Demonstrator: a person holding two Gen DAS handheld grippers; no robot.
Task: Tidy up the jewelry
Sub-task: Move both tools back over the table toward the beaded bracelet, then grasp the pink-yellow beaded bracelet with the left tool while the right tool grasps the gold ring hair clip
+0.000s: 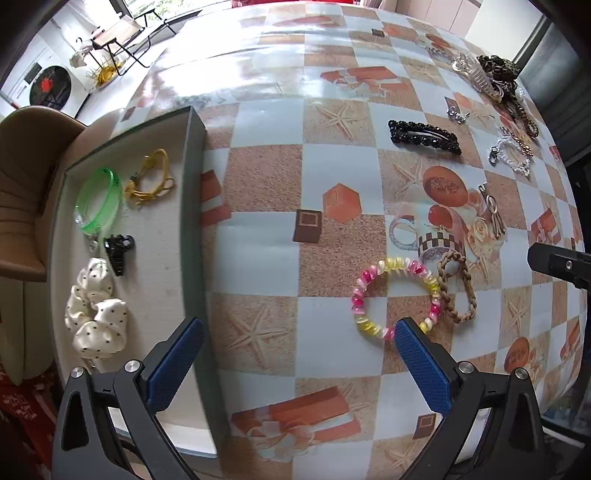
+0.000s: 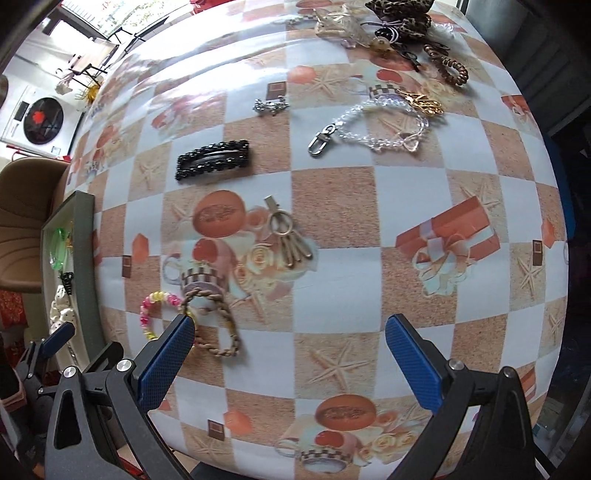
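Left gripper (image 1: 299, 347) spread wide with nothing between its blue pads, pointing down over a bench (image 1: 258, 122) covered in a checked cloth printed with starfish and gift boxes. Right gripper (image 2: 290, 341) likewise fully apart and empty, above bare cloth.

At the bench's left edge, a shallow grey tray (image 1: 194, 192), cut off at the bottom by the left gripper's arm. Inside it: green bangle (image 1: 99, 205), yellow cord bracelet (image 1: 151, 179), small black claw clip (image 1: 118, 251), cream polka-dot scrunchie (image 1: 96, 314).

Loose on the cloth, just beside the left gripper's right-hand pad: pink and yellow spiral hair tie (image 1: 397, 295), partly covered by that pad, touching a braided tan bracelet (image 1: 458, 288). Further off: black beaded hair clip (image 1: 424, 137), a metal clip with ring and dangling loops (image 2: 286, 230), clear bead chain with a silver clasp (image 2: 373, 127), small silver piece (image 2: 271, 105) too small to identify.

At the far edge, a tangled heap (image 2: 399, 26) of leopard-print fabric, brown coil tie and clear claw clip, overlapping and cut off by the frame; single items hard to separate.
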